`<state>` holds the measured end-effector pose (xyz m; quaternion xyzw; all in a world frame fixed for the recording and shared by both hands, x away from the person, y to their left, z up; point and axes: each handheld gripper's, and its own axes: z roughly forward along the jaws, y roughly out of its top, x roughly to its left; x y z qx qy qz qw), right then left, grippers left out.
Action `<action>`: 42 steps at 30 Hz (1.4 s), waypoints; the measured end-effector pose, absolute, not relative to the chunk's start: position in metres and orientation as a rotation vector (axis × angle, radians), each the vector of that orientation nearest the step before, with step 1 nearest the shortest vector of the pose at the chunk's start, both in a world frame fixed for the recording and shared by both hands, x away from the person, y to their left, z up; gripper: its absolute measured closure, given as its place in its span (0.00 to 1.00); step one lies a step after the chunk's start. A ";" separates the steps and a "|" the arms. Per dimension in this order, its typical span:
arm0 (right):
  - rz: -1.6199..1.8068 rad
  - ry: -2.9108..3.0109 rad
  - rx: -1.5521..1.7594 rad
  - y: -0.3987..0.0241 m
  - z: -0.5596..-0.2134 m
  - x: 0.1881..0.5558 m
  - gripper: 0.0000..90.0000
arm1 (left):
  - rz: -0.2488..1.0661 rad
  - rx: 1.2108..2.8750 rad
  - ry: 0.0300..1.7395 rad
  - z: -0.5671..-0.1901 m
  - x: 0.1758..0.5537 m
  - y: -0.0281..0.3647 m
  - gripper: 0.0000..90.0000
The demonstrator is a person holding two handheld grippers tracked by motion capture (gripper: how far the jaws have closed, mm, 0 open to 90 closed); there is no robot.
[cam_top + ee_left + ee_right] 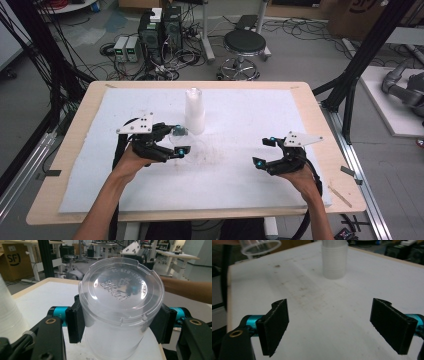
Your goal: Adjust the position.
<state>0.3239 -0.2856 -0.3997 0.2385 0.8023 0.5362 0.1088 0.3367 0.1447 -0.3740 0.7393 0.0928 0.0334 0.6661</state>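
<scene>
Plastic fills most of what I see from my left gripper point(117, 325): a clear, round, ribbed plastic cup point(120, 302) sits clamped between its two black pads point(75, 322), one pad pressed on each side of the cup wall. The cup lies sideways in that grip, its embossed flat base turned toward the camera. In the high view the same left gripper point(176, 141) holds the cup point(179, 133) a little above the white foam-covered worktop point(240, 165), just beside a tall stack of translucent white plastic cups point(194, 111) that stands upright near the middle of the far half of the mat. Cup and stack look very close there; I cannot tell whether they touch. The stack also edges into the left gripper view as a pale ribbed wall point(8, 315) at the left border.

My right gripper point(265, 151) hangs over the right part of the worktop, well apart from both the cup and the stack. Its jaws stand wide apart with nothing between them; in the right gripper view I see only the scuffed white mat between the two black pads point(274, 325). Farther off in that view stand the stack of cups point(335, 260) and, at the top left corner, the open rim of the held cup point(260, 246).
</scene>
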 end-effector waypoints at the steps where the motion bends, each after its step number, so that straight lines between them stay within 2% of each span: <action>1: 1.584 2.381 0.675 -0.283 -0.394 0.323 0.17 | 0.073 1.672 0.203 -0.373 0.337 0.143 0.42; 9: 1.584 2.436 0.508 -0.268 -0.368 0.319 0.17 | 0.063 1.684 0.180 -0.370 0.335 0.134 0.42; 21: 1.728 2.483 0.363 -0.239 -0.357 0.319 0.17 | 0.038 1.663 0.158 -0.369 0.331 0.113 0.42; 42: 1.858 2.528 0.187 -0.171 -0.360 0.324 0.17 | 0.016 1.635 0.126 -0.364 0.325 0.098 0.42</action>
